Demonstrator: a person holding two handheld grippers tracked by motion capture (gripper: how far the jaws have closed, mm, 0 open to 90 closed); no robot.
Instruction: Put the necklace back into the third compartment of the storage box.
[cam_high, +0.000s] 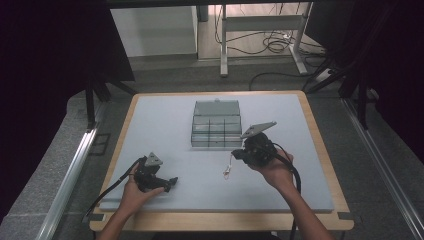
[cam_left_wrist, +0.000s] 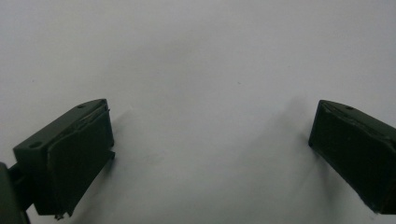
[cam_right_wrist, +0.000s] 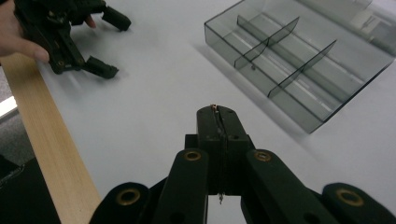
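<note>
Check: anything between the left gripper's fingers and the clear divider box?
Nothing: bare grey mat between the left gripper and the box, in the high view.

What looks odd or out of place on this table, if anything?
Mostly tidy: the clear compartment box sits square and open on the grey mat. One oddity: a thin small chain-like item dangles from the shut right gripper, pinched between its jaws. It is too small to identify. The left gripper is open, holding nothing.
</note>
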